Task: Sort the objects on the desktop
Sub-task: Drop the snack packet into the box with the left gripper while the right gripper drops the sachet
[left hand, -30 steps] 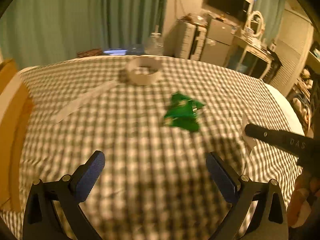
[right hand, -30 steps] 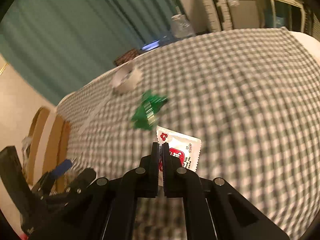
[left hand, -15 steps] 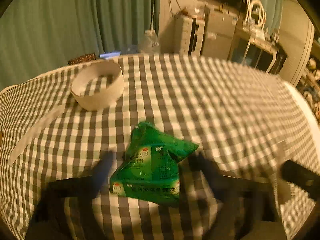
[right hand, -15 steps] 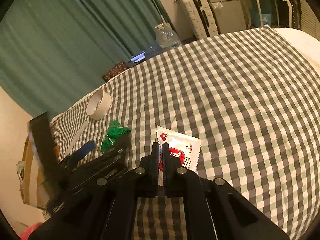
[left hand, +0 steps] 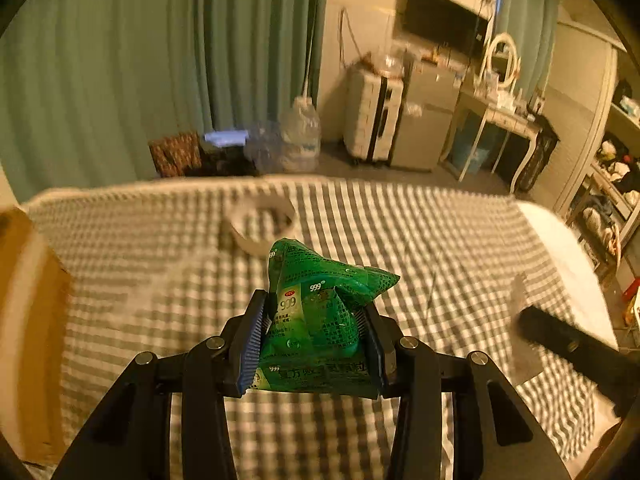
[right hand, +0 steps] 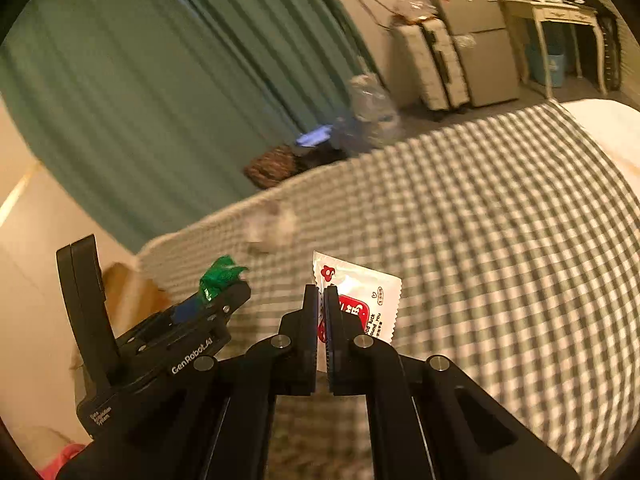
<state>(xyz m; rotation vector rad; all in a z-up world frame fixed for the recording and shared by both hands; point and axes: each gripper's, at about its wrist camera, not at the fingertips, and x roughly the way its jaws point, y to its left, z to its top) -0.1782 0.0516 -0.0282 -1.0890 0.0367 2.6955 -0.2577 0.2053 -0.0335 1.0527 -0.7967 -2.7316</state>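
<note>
Above checked cloth (left hand: 460, 240): left gripper (left hand: 312, 334) pinches crinkled green packet (left hand: 320, 312) (jaws just closed); right gripper (right hand: 321, 320) clamps flat white sachet (right hand: 360, 292).

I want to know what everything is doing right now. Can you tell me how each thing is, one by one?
Green packet: crumpled, squeezed in the left gripper, off the cloth.
Left gripper: its jaws have just been closing, now shut on the green packet.
White sachet: flat, pinched by its edge in the right gripper.
Right gripper: shut on the white sachet.
Tape roll: lying flat on the cloth, blurred.
Box: at the cloth's left edge.
</note>
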